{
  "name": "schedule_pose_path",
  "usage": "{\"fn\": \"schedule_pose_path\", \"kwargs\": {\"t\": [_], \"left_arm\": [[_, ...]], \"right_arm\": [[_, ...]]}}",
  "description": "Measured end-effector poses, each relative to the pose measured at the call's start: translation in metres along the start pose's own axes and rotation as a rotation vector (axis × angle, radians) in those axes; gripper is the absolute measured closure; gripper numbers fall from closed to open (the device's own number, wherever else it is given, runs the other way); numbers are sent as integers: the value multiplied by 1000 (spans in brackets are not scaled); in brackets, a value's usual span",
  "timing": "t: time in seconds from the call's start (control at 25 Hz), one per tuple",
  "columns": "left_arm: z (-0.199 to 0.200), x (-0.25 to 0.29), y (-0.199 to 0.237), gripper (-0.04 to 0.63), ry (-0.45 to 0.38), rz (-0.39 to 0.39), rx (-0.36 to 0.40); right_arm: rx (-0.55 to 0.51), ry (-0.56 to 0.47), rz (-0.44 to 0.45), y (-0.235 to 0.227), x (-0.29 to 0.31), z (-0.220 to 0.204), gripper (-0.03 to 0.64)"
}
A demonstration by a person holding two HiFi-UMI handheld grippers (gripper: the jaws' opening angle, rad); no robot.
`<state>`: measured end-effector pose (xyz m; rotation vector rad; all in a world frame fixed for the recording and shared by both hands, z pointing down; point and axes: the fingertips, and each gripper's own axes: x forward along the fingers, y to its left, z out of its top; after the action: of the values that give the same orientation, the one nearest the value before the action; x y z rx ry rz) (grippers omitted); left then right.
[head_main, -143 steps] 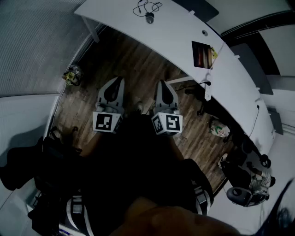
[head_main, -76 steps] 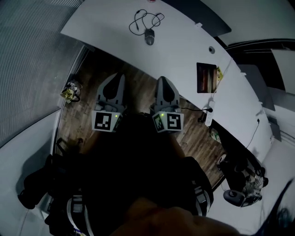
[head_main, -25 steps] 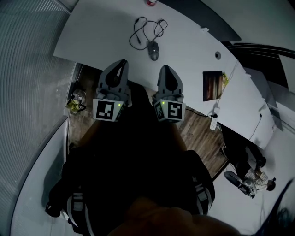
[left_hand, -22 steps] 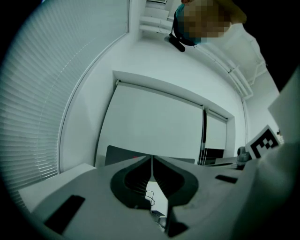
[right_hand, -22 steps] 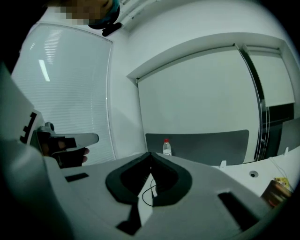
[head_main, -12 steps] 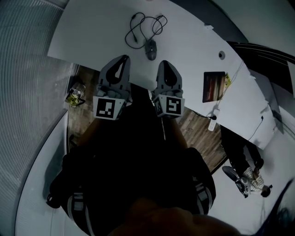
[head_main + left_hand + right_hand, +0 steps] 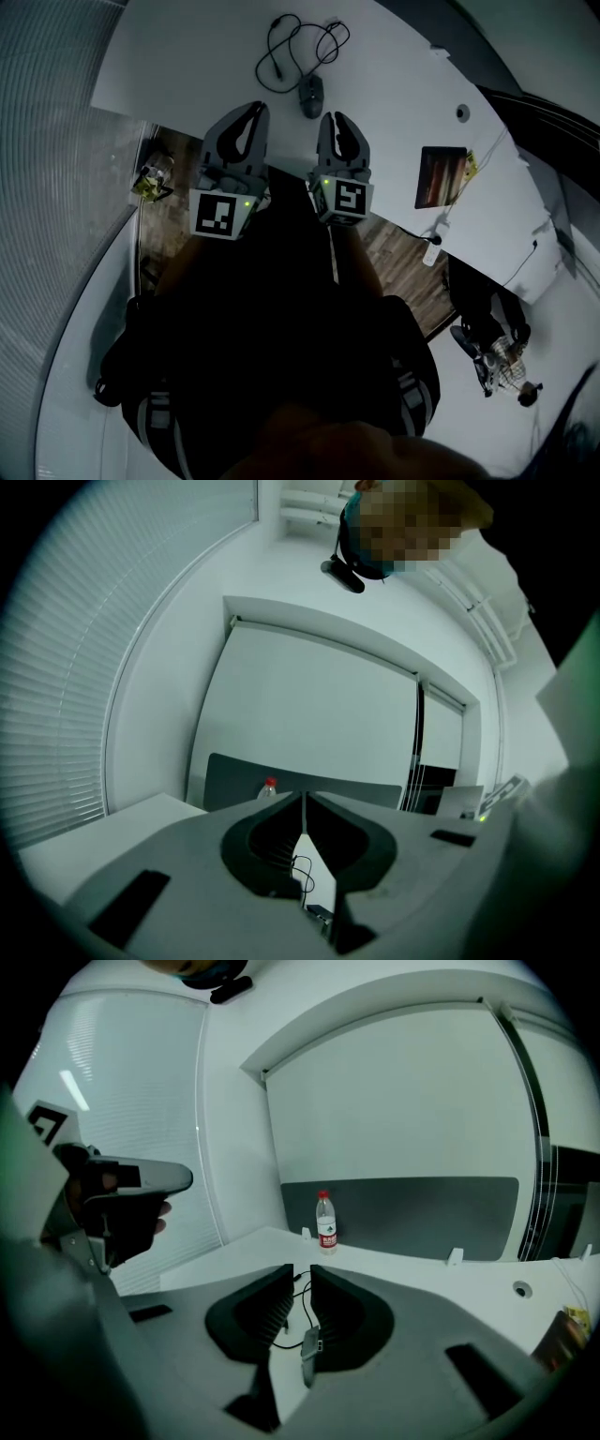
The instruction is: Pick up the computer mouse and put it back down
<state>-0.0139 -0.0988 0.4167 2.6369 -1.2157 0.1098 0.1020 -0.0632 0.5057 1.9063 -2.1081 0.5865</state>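
A dark grey computer mouse (image 7: 312, 95) lies on the white desk (image 7: 206, 47), its black cable (image 7: 300, 42) coiled just beyond it. My right gripper (image 7: 338, 121) hovers just short of the mouse; its jaws have just been opening and stand a narrow gap apart with nothing between them. Through that gap the right gripper view shows the cable (image 7: 298, 1309) and a grey slice of what looks like the mouse (image 7: 307, 1354). My left gripper (image 7: 248, 116) sits to the left, level with the right one, its tips (image 7: 303, 795) touching and holding nothing.
A red-capped water bottle (image 7: 325, 1221) stands at the desk's back by a grey partition (image 7: 422, 1206). A dark tablet-like panel (image 7: 439, 176) and a cable grommet (image 7: 461, 112) lie to the right. Wooden floor (image 7: 394, 253) and the desk's near edge are below the grippers.
Both grippers have come forward over the desk's near edge toward the mouse. The right gripper's tips, closed before, now show a small gap.
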Motion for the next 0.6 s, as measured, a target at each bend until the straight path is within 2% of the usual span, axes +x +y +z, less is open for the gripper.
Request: {"fn": "schedule_pose_path", "kwargs": {"t": [0.48,0.6], "left_arm": [[-19,18,4,581,24,-3,-30],[-21,23,5,581,24,-2,-31]], "right_arm": [[-40,137,-2,-13,37,-67,478],[-58,209,-6,-17,46,-89,455]]}}
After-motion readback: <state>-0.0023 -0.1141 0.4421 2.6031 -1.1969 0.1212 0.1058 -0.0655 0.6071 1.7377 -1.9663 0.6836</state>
